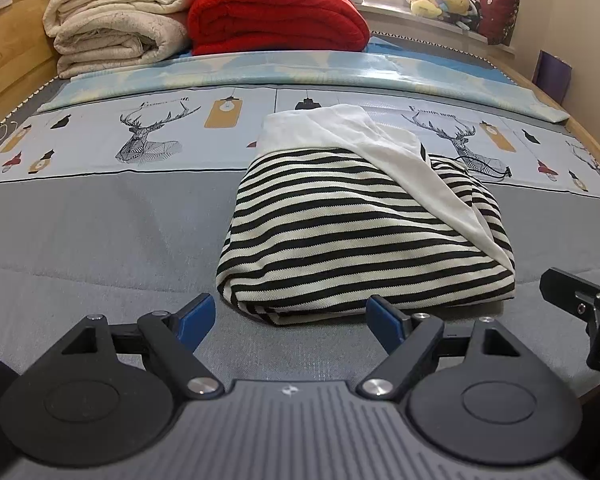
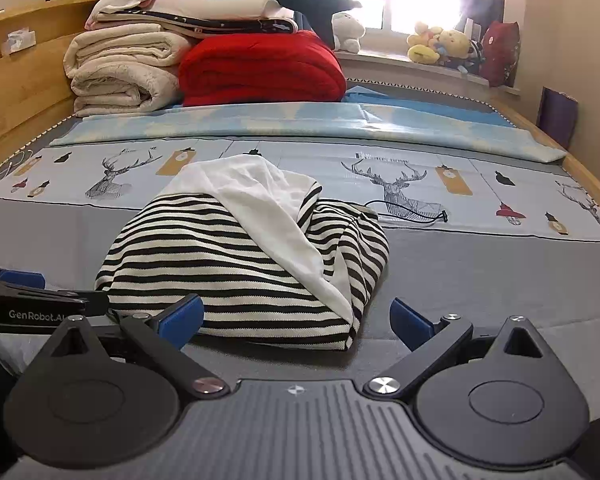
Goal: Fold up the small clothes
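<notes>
a: striped garment (image 1: pixel 364 240) — how does it look from the left wrist view?
b: a black-and-white striped bundle, folded over, its white lining (image 1: pixel 364 140) turned out along the top and right edge. it lies on the grey bed cover (image 1: pixel 100 232), just ahead of the left gripper (image 1: pixel 290 318), whose blue-tipped fingers are spread wide and hold nothing.
a: and from the right wrist view?
b: same bundle, left of centre, a black cord (image 2: pixel 412 210) trailing beside it. the right gripper (image 2: pixel 296 320) is spread too, empty, its left finger close by the hem.
</notes>
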Action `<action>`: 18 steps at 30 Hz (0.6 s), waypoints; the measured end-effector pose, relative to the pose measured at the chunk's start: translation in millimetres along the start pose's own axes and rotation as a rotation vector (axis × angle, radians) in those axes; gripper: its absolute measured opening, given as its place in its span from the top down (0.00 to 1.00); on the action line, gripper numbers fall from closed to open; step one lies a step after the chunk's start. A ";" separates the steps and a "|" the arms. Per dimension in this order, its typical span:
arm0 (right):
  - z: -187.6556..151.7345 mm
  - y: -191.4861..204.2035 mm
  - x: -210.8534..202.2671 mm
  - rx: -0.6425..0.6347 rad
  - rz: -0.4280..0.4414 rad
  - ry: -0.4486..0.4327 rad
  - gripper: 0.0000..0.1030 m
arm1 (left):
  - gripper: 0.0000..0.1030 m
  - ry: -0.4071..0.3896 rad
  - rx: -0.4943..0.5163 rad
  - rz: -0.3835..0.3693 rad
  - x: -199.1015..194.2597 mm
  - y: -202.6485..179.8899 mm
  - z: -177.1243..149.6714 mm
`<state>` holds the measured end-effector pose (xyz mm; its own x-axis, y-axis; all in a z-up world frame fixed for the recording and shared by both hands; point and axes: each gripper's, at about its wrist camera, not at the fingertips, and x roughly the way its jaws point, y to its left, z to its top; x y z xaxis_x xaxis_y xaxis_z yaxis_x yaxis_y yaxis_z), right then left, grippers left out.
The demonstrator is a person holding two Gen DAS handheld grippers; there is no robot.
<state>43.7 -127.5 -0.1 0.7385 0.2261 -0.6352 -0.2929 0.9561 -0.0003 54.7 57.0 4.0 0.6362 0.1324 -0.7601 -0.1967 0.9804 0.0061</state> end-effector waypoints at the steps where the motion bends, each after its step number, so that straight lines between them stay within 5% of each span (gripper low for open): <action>1: -0.1 0.0 -0.3 0.001 0.000 -0.001 0.04 | 0.16 -0.002 -0.001 -0.001 -0.1 0.0 0.2; 18: 3.3 -1.8 -10.6 0.013 -0.003 -0.065 0.04 | 0.16 -0.097 -0.015 -0.023 -13.4 1.1 6.5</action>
<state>38.4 -131.0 9.2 0.7772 0.2341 -0.5841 -0.2831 0.9591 0.0077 50.8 57.3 18.5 0.7099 0.1239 -0.6933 -0.1918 0.9812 -0.0210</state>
